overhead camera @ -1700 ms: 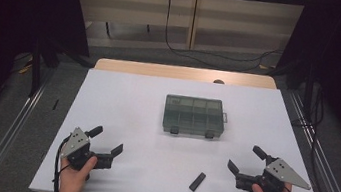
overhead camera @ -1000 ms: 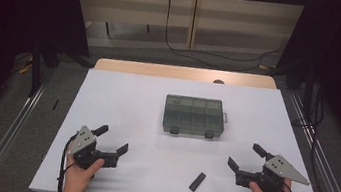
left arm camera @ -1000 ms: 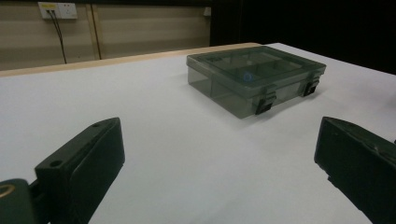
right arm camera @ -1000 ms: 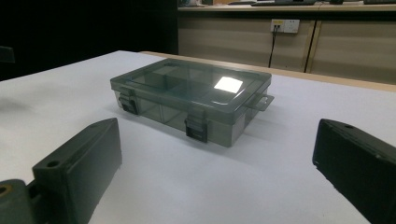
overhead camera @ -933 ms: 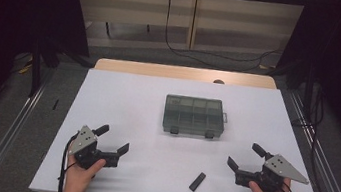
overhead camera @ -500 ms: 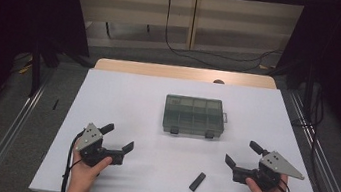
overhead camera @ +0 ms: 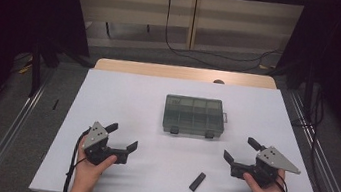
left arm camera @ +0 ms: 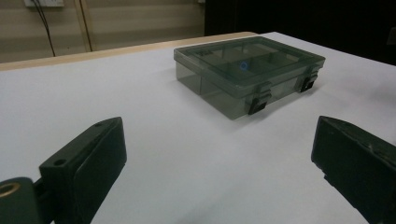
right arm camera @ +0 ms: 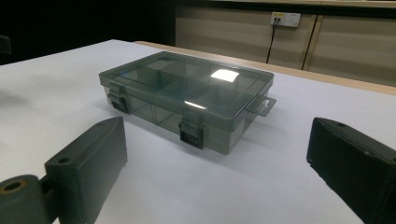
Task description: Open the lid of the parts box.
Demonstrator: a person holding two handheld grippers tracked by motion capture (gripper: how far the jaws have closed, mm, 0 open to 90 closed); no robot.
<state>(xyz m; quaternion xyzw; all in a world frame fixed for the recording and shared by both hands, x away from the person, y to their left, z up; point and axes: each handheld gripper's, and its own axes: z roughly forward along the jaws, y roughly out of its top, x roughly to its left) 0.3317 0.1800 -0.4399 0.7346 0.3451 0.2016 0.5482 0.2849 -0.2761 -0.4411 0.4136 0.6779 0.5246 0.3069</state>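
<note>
A smoky clear compartment box (overhead camera: 194,116) with its lid shut and two front latches sits mid-table; it also appears ahead as the box (left arm camera: 247,74) in the left gripper view and the box (right arm camera: 187,98) in the right gripper view. My left gripper (overhead camera: 122,137) stands open at the front left, nothing between its jaws. At the front right my right gripper (overhead camera: 240,150) is open too and holds nothing. A small black bar (overhead camera: 197,181) lies flat on the table between them, closer to the right gripper.
The white table top (overhead camera: 123,94) ends at a wooden strip (overhead camera: 182,72) at the back. Metal rails (overhead camera: 6,138) run along both sides on the floor. Cables (overhead camera: 180,47) lie on the floor behind the table. A tab (right arm camera: 264,106) sticks out from the box's side.
Both grippers have crept inward and slightly forward toward the box, the left one more. Both stayed open. The box and black bar have not moved.
</note>
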